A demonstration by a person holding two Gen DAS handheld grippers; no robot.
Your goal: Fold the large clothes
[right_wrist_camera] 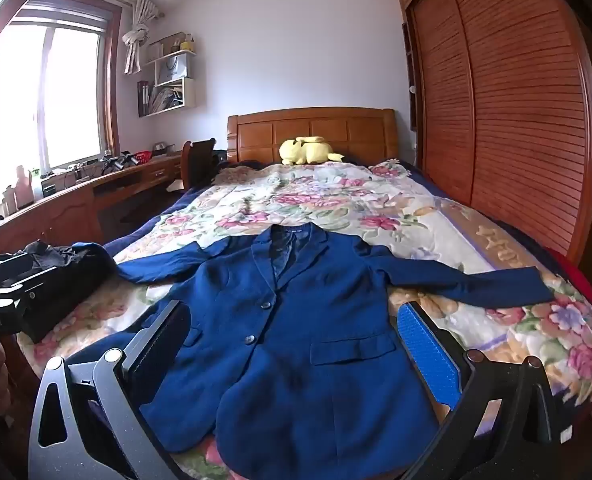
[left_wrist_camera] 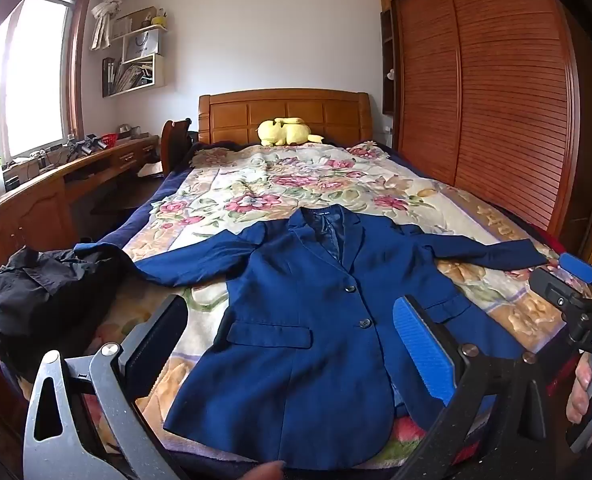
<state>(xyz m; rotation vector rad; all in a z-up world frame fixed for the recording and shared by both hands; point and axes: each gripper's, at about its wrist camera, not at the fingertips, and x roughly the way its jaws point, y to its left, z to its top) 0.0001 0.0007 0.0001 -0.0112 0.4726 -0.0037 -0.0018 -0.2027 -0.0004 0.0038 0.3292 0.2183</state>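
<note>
A navy blue blazer [left_wrist_camera: 312, 312] lies flat and face up on the floral bedspread [left_wrist_camera: 231, 184], buttoned, with both sleeves spread out sideways; it also shows in the right wrist view [right_wrist_camera: 308, 320]. My left gripper [left_wrist_camera: 291, 344] is open and empty, held above the blazer's lower hem. My right gripper [right_wrist_camera: 296, 344] is open and empty, above the blazer's lower right front. The right gripper's body also shows at the right edge of the left wrist view [left_wrist_camera: 576, 300], held in a hand.
A pile of black clothes [left_wrist_camera: 43, 292] lies at the bed's left edge. A yellow plush toy [left_wrist_camera: 285, 131] sits by the wooden headboard [left_wrist_camera: 283, 116]. A wooden desk [left_wrist_camera: 35, 196] runs along the left wall; a slatted wardrobe [left_wrist_camera: 484, 92] stands on the right.
</note>
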